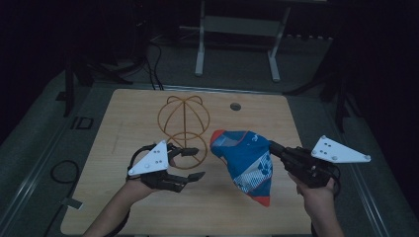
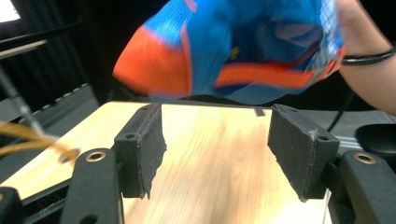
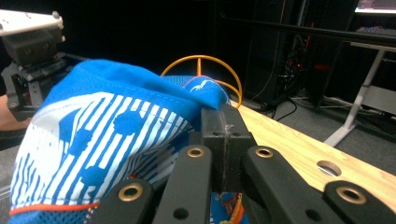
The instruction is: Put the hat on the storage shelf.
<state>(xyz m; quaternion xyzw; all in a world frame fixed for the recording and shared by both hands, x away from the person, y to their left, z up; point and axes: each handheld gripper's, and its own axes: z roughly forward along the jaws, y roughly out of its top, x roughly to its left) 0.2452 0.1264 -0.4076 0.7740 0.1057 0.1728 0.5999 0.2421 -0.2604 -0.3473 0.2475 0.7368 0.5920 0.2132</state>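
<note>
A blue cap [image 1: 244, 160] with white stripes and orange trim hangs above the wooden table [image 1: 148, 212] at the right. My right gripper [image 1: 272, 146] is shut on its edge. In the right gripper view the jaws [image 3: 224, 122] meet on the blue fabric [image 3: 107, 126]. My left gripper [image 1: 196, 163] stands open just left of the cap, with nothing between its pads. In the left gripper view the cap [image 2: 233, 46] hangs blurred ahead of and above the open jaws [image 2: 215, 154]. An orange wire cap stand [image 1: 184, 123] rises behind the left gripper.
A round hole [image 1: 235, 106] sits in the tabletop near its far edge. White desk legs [image 1: 237, 44] stand on the floor beyond the table. A cable loop [image 1: 64, 173] lies on the floor at the left. The table's near edge is bare wood.
</note>
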